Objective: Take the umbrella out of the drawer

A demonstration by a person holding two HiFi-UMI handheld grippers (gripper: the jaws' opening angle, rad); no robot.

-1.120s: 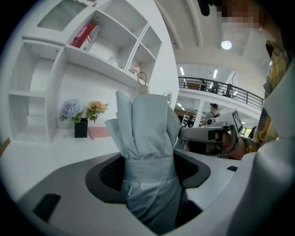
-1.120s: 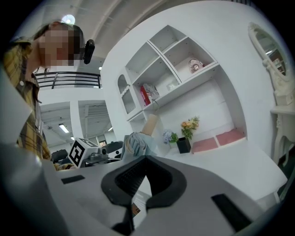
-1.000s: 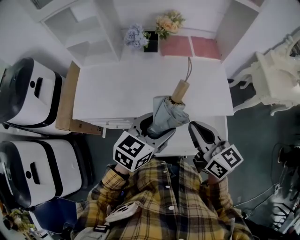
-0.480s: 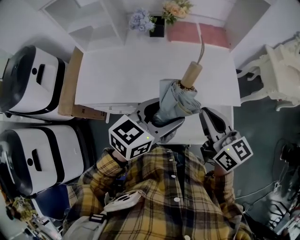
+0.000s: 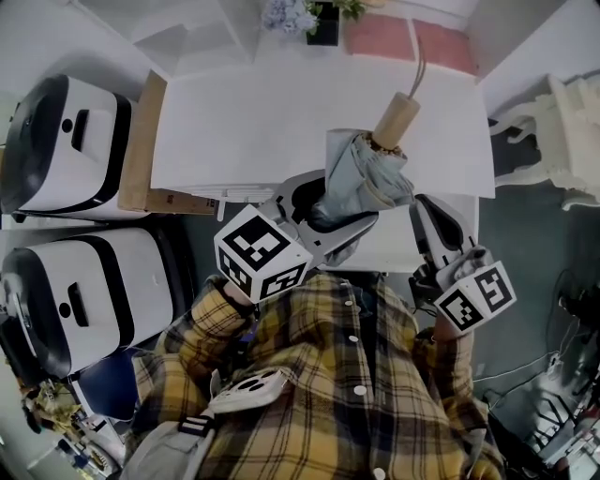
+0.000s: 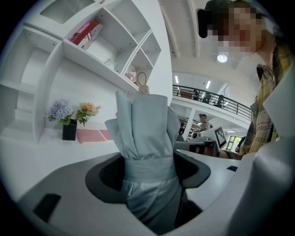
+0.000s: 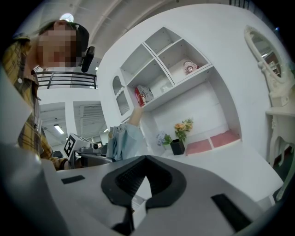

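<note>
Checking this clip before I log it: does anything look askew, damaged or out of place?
Nothing stands out. The folded umbrella looks whole, gripped at its strap by the left hand-held gripper, with its handle end over the white desk. Its fabric bunches loosely above the strap, no more. The right hand-held gripper is shut and empty.

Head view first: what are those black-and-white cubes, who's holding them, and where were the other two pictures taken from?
A person in a plaid shirt holds a two-jaw tool in each hand; the cubes are part of those tools. The head view comes from a camera on the person's head, looking down. The other two cameras ride on the tools, looking along their jaws. The left gripper is clamped on a folded grey-blue umbrella, its wooden handle pointing away over the white table. The right gripper is shut on nothing. At the table's far side sit potted flowers and pink mats.
</note>
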